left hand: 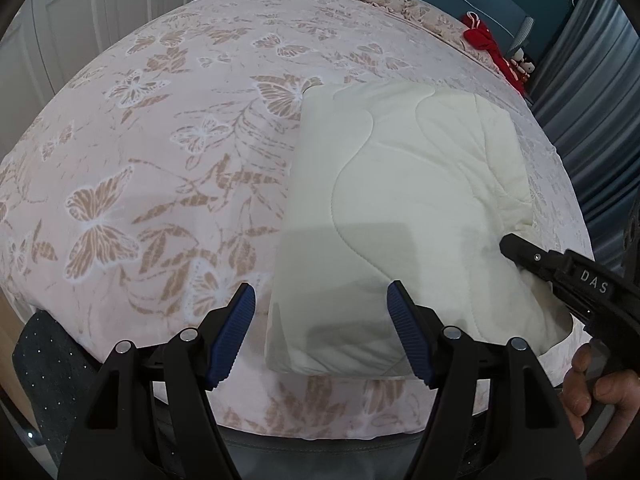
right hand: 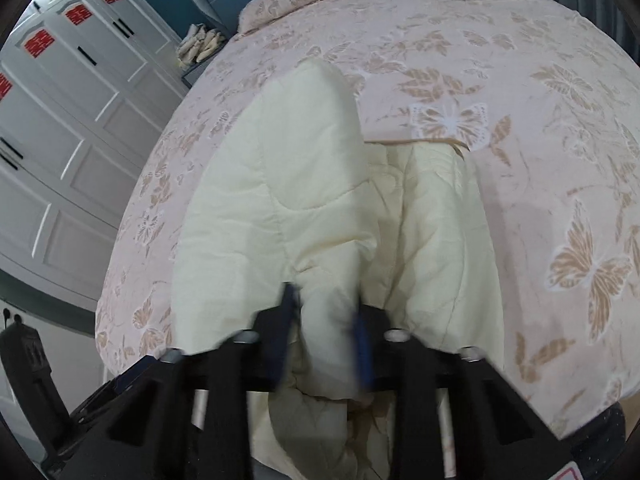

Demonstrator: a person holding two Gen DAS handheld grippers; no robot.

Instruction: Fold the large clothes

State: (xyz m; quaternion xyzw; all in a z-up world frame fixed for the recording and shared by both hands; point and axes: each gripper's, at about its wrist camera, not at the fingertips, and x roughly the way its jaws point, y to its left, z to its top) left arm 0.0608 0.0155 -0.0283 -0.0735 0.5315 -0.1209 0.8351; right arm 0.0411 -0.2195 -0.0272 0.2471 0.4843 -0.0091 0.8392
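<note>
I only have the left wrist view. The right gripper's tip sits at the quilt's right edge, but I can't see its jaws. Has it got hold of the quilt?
Observer: Yes, it looks so. In the right wrist view the right gripper has a ridge of the cream quilt bunched between its fingers, which appear closed on it, though that part is blurred.
Operator: Is that side folded flat, like the top I see?
Observer: No. On that side the layers gape into two puffy lobes with a deep crease between them.
</note>
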